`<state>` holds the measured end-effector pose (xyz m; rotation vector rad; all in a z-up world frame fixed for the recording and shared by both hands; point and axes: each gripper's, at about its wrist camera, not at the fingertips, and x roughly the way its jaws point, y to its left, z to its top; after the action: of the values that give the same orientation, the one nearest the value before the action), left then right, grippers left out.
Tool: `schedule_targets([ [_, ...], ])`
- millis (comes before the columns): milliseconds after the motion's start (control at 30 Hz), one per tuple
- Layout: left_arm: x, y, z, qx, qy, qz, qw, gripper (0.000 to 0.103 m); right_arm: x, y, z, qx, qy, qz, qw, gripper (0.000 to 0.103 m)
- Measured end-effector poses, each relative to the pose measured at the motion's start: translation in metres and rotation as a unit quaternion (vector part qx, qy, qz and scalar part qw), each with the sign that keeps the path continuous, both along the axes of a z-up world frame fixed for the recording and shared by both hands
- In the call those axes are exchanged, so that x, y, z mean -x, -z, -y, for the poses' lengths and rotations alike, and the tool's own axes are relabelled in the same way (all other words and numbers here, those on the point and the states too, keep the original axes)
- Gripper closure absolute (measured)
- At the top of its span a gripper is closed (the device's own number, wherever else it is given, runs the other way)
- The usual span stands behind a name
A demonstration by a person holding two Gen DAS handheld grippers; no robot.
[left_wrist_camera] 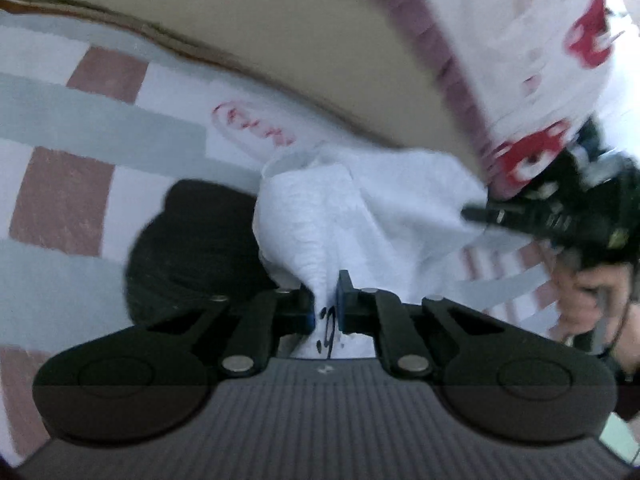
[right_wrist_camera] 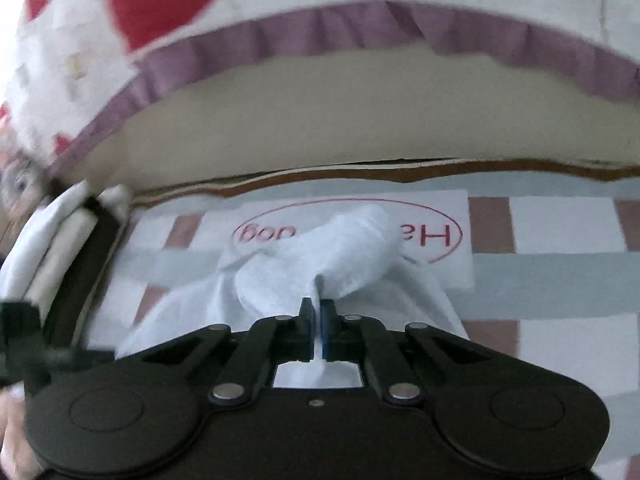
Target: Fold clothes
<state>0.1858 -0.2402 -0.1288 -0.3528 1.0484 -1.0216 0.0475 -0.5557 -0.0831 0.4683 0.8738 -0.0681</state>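
Between the closed jaws of the left gripper (left_wrist_camera: 326,304) a bunched fold of the white garment (left_wrist_camera: 320,216) is pinched, the pads pressing on cloth that carries a small dark print just behind them. Beyond the jaws the garment rises in a crumpled mound and spreads off to their right. To the left of the jaws and a little ahead lies a black item (left_wrist_camera: 188,248), touching the edge of the garment; what it is cannot be told. Ahead and to the right, the right gripper (left_wrist_camera: 480,214) shows as a dark blurred shape at the garment's far side, with a hand (left_wrist_camera: 588,300) behind it. In the right wrist view the right gripper (right_wrist_camera: 317,314) has its jaws clamped together on another fold of the white garment (right_wrist_camera: 320,252), which heaps up just past the pads. Under the cloth lies the checked bedsheet (right_wrist_camera: 560,280) in white, grey and dusty pink, with a red oval logo (right_wrist_camera: 436,236) partly covered by the garment. Farther on runs a beige mattress side (right_wrist_camera: 360,120), and above it a white quilt with red prints and a mauve frill (right_wrist_camera: 320,20).
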Motion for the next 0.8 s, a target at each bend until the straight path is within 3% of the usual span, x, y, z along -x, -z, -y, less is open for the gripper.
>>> schedule_targets([
  [67,0.021,-0.012,-0.003,0.022,0.034,0.007,0.9992,0.094,0.033,-0.013,0.002,0.013,-0.009,0.002,1.000,0.099],
  [133,0.043,-0.022,0.001,0.026,0.093,-0.003,0.9953,0.094,0.070,-0.019,0.008,0.027,-0.014,-0.004,1.000,0.099],
  [167,0.057,-0.023,0.008,0.010,0.126,0.005,0.9919,0.094,0.088,-0.017,0.010,0.040,-0.012,-0.015,0.999,0.099],
  [300,0.104,-0.022,0.033,-0.067,0.211,0.057,0.9736,0.094,0.148,0.007,0.012,0.094,0.006,-0.155,0.983,0.102],
  [367,0.108,-0.029,0.038,-0.069,0.217,0.076,0.9708,0.093,0.166,0.021,0.018,0.073,0.023,-0.212,0.974,0.102],
  [433,0.102,-0.037,0.039,-0.058,0.215,0.080,0.9715,0.084,0.173,0.025,0.020,0.073,0.028,-0.233,0.969,0.102],
  [500,0.090,-0.047,0.037,-0.041,0.193,0.098,0.9755,0.057,0.169,0.022,0.016,0.109,0.019,-0.236,0.965,0.102],
  [567,0.077,-0.056,0.030,-0.029,0.160,0.112,0.9803,0.046,0.162,0.022,0.010,0.130,0.010,-0.248,0.960,0.102],
  [700,0.068,-0.053,0.043,-0.089,0.141,0.152,0.9741,0.046,0.152,0.037,-0.011,0.201,-0.026,-0.293,0.935,0.102],
  [733,0.067,-0.048,0.046,-0.099,0.140,0.146,0.9743,0.045,0.153,0.040,-0.011,0.194,-0.028,-0.294,0.936,0.102],
  [800,0.062,-0.034,0.049,-0.088,0.122,0.097,0.9838,0.031,0.158,0.040,-0.002,0.146,-0.015,-0.281,0.948,0.102],
])
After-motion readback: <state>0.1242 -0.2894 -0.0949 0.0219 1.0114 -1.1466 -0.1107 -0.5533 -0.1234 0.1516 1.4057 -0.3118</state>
